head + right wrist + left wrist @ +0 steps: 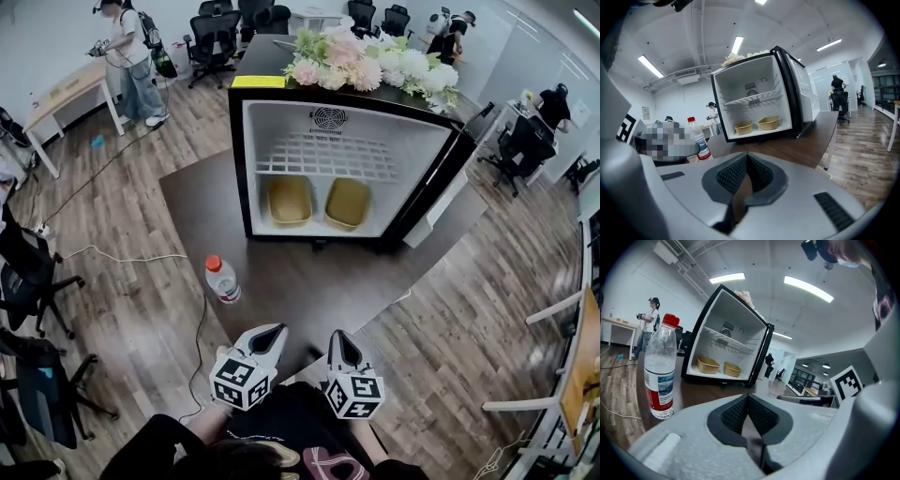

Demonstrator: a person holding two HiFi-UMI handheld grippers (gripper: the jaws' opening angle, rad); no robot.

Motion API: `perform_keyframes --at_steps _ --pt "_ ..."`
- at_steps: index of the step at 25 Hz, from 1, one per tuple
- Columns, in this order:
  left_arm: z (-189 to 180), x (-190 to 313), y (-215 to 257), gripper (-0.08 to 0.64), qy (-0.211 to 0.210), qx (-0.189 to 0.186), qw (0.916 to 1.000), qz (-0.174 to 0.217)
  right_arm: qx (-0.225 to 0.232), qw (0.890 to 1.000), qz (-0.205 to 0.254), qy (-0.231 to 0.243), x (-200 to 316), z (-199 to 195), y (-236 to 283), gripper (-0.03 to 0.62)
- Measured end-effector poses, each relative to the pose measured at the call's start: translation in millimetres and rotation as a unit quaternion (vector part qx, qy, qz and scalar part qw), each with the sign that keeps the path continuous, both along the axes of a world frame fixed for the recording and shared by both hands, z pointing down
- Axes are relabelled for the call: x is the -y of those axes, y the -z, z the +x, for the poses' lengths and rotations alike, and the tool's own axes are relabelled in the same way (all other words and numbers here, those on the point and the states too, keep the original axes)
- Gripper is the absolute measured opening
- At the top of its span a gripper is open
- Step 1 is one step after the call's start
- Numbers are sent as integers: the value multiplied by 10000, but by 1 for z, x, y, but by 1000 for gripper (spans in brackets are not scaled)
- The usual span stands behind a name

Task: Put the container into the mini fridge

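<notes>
The black mini fridge (pixel 238 169) stands open on the dark table (pixel 309 281), its door (pixel 442 184) swung to the right. Two tan containers (pixel 290 200) (pixel 348 202) sit side by side on the fridge floor, under a wire shelf. They also show in the left gripper view (pixel 708 364) and in the right gripper view (pixel 768 123). My left gripper (pixel 278 328) and right gripper (pixel 337 335) hover at the table's near edge, well short of the fridge. Both are shut, with nothing between the pads (pixel 759 416) (pixel 733 176).
A water bottle (pixel 222 279) with a red cap stands on the table, left of the grippers. Flowers (pixel 370 61) lie on the fridge top. Office chairs (pixel 33 272) and a cable (pixel 122 256) are on the wooden floor at left. A person (pixel 131 56) stands far back left.
</notes>
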State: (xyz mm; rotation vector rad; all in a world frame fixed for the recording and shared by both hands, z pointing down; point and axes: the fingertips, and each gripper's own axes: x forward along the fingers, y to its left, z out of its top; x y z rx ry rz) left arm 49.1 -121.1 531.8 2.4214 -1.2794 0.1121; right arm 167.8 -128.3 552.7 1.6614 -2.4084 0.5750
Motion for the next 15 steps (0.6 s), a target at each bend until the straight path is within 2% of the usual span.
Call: perform_keyframes --at_steps 15 --pt "6 2 1 8 -58 35 10000 32 -115 9998 12 150 -2 -4 1 8"
